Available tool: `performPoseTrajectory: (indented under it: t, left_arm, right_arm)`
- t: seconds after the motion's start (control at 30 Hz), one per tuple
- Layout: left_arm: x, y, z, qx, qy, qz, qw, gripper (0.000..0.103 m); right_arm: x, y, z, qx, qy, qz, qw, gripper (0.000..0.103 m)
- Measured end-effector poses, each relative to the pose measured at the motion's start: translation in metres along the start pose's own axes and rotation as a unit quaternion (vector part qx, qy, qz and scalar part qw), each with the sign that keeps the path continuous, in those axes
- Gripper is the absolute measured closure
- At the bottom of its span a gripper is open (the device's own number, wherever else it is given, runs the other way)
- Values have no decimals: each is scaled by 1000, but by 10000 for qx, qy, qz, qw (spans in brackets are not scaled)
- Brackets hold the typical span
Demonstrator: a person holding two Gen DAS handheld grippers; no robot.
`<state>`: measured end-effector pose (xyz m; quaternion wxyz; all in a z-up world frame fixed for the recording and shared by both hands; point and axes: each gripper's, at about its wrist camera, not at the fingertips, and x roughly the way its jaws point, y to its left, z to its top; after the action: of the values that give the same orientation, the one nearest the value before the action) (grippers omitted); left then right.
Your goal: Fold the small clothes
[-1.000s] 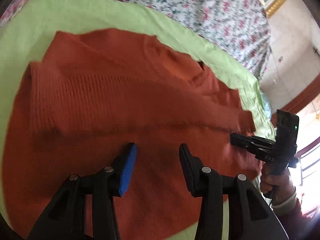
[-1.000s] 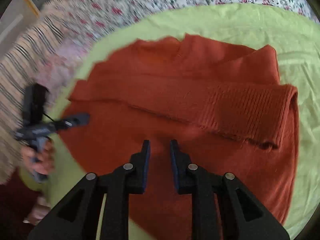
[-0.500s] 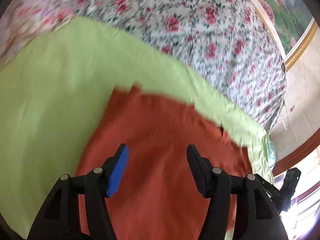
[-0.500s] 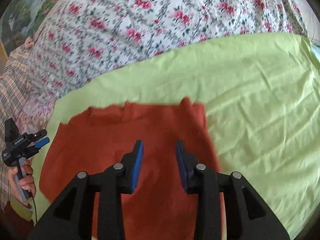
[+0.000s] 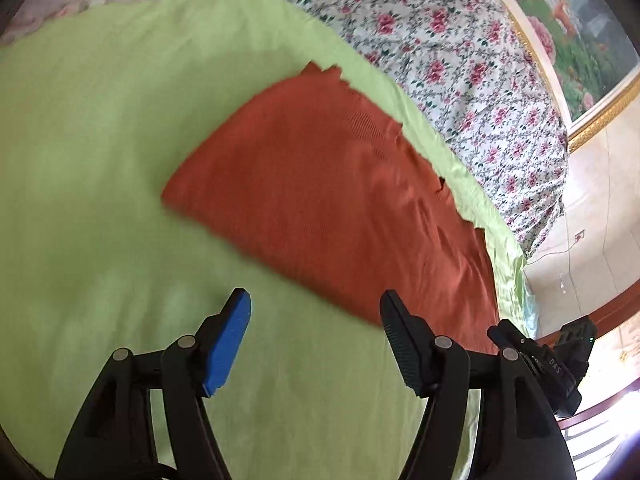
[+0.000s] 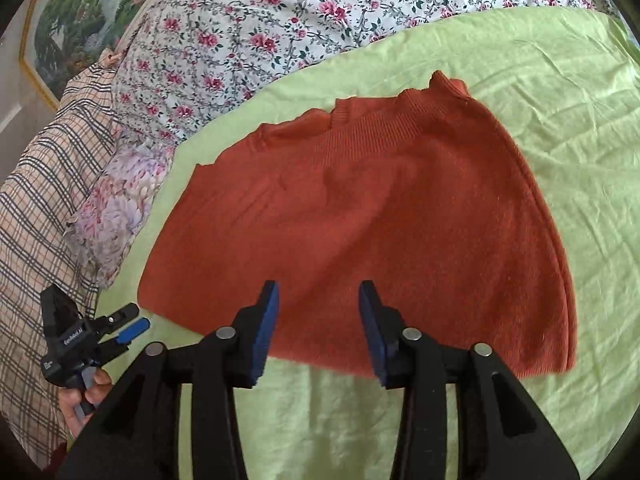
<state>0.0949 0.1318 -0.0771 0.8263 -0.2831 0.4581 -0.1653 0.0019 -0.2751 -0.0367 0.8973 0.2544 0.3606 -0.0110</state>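
The rust-orange knitted sweater (image 6: pixel 360 216) lies folded on the lime-green sheet (image 6: pixel 560 92) over the bed. Soft and limp, it is best taken at a corner. Both tongs, left (image 5: pixel 316 316) and right (image 6: pixel 318 308), have just been opening; nothing is held. Underlayers are hidden.

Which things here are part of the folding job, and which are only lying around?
Part of the job: orange sweater, left tool, right tool, green sheet under it.

Only lying around: floral bedcover, plaid cloth, framed picture.
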Motion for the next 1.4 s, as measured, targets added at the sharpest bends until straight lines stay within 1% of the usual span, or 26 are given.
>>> performPoseTrajectory:
  t: [0.07, 0.17, 0.37, 0.53, 0.63, 0.67, 0.7, 0.73, 0.77, 0.8, 0.83, 0.87, 0.93, 0.97, 1.0, 1.03, 1.1, 1.13, 1.2, 1.23, 1.27, 1.3, 1.33, 1.4]
  left_arm:
    - [1, 3, -7, -82, 53, -29, 9999, 33]
    - [6, 4, -5, -195, 23, -76, 9998, 29]
    - [20, 10, 14, -519, -151, -197, 9983, 25]
    - [29, 20, 34, -844, -403, -216, 9954, 25]
    - [34, 24, 50, -940, -566, -133, 9939, 25]
    - [36, 24, 56, -928, -636, -56, 9936, 25]
    - [38, 23, 61, -917, -685, -11, 9934, 27]
    - [40, 22, 65, -901, -717, 23, 9933, 32]
    - [42, 20, 70, -831, -761, 57, 9936, 51]
    - [45, 18, 74, -751, -741, 60, 9944, 67]
    - [51, 14, 79, -651, -625, 71, 9959, 90]
    - [51, 8, 80, -574, -632, 204, 9961, 90]
    - [45, -12, 81, -275, -762, 249, 9964, 92]
    - [39, -31, 80, -5, -846, 159, 9963, 93]
    - [37, -42, 79, 146, -860, 69, 9962, 93]
    - [36, -66, 76, 433, -835, -104, 9955, 94]
    - [40, -99, 69, 855, -748, -226, 9933, 94]
    - [46, -119, 62, 1119, -645, -301, 9912, 94]
    - [67, -155, 43, 1597, -372, -467, 9854, 94]
    - [75, -164, 36, 1728, -276, -473, 9834, 94]
    - [92, -175, 24, 1918, -107, -438, 9804, 94]
    - [104, -179, 16, 1979, 22, -429, 9793, 94]
    - [112, -180, 10, 1989, 120, -435, 9790, 94]
    - [136, -178, -1, 1996, 388, -374, 9784, 94]
  right_arm:
    - [-2, 1, -4, 24, 34, 12, 10000, 54]
    - [-7, -1, -10, 97, 68, 31, 9999, 54]
    - [-16, -5, -17, 222, 55, 71, 9997, 54]
    - [-20, -6, -15, 229, 56, 74, 9997, 53]
    - [-19, -6, -13, 246, 50, 108, 9996, 53]
    - [-18, -6, -13, 244, 56, 127, 9996, 53]
    - [-17, -5, -13, 246, 65, 132, 9996, 53]
    - [-15, -5, -12, 246, 88, 146, 9996, 53]
    - [-13, -6, -11, 253, 96, 167, 9995, 53]
    - [-12, -6, -10, 260, 96, 187, 9994, 53]
    - [-11, -6, -8, 257, 100, 209, 9994, 53]
    - [-10, -6, -7, 254, 97, 220, 9994, 53]
    - [-9, -9, 0, 267, 80, 289, 9992, 53]
    - [-10, -11, 4, 278, 61, 323, 9991, 53]
    - [-11, -13, 8, 318, 11, 368, 9988, 53]
    - [-12, -17, 15, 359, -23, 412, 9985, 53]
    - [-10, -23, 28, 411, -8, 505, 9979, 53]
    - [-7, -27, 37, 460, 55, 626, 9970, 53]
    - [0, -33, 53, 595, 156, 947, 9936, 53]
    - [7, -35, 63, 670, 231, 1134, 9910, 53]
    - [12, -36, 68, 700, 269, 1188, 9901, 53]
    - [19, -37, 75, 733, 335, 1264, 9887, 50]
    - [30, -37, 82, 779, 445, 1371, 9865, 39]
    - [53, -35, 92, 790, 659, 1427, 9844, 27]
